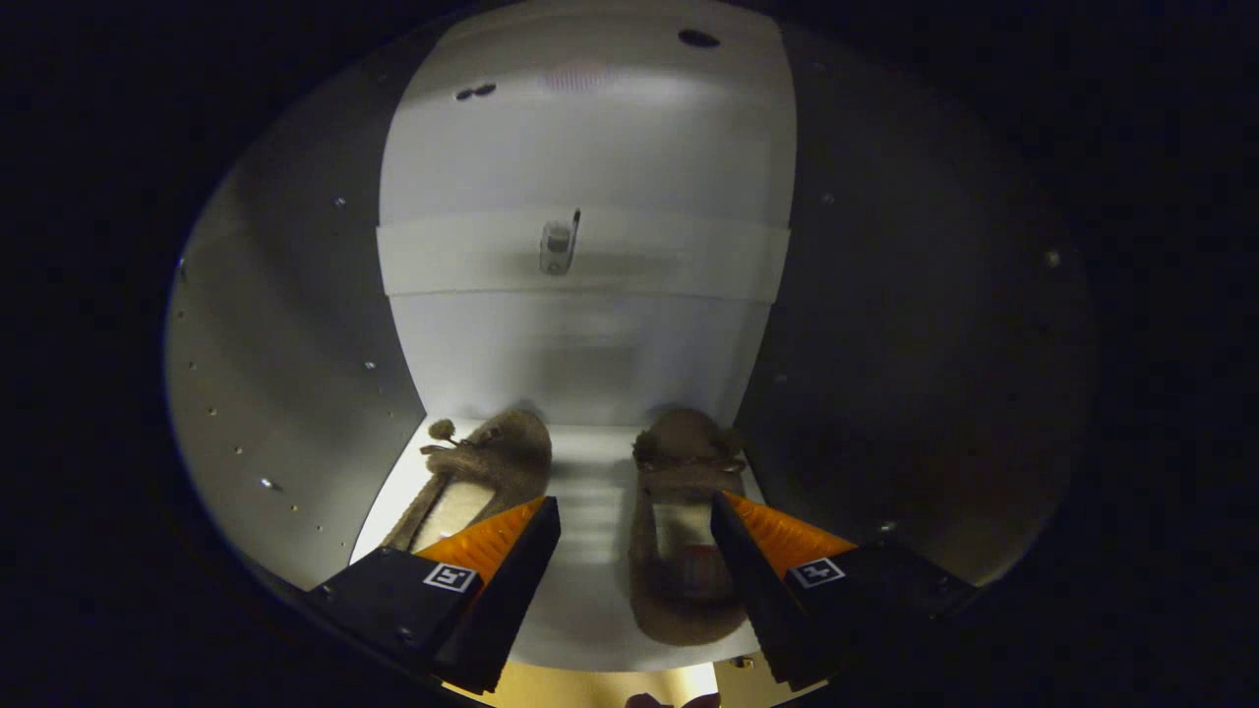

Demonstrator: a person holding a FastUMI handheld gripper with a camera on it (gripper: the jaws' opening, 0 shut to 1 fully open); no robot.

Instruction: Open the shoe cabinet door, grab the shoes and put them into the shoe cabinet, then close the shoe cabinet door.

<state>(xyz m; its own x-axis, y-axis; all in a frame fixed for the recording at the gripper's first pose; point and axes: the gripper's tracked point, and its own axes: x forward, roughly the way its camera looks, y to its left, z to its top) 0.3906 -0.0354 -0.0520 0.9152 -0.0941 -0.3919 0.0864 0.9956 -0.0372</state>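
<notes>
Off-task bits: a small metal fitting [557,246] sat centred at the far back, and a yellow-lit strip of surface [610,688] lay at the near edge.

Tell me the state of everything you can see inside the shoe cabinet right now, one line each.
Shoe cabinet: open, interior lit.
Left shoe: lying on the cabinet floor, toe toward the back.
Right shoe: lying on the cabinet floor, toe toward the back, apart from the left one.
Gripper: open, holding nothing.

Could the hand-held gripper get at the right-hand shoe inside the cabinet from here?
Probably yes. The hand-held gripper is open, and the right shoe lies on the shelf between its fingers, beside one finger, with nothing in front of it.
</notes>
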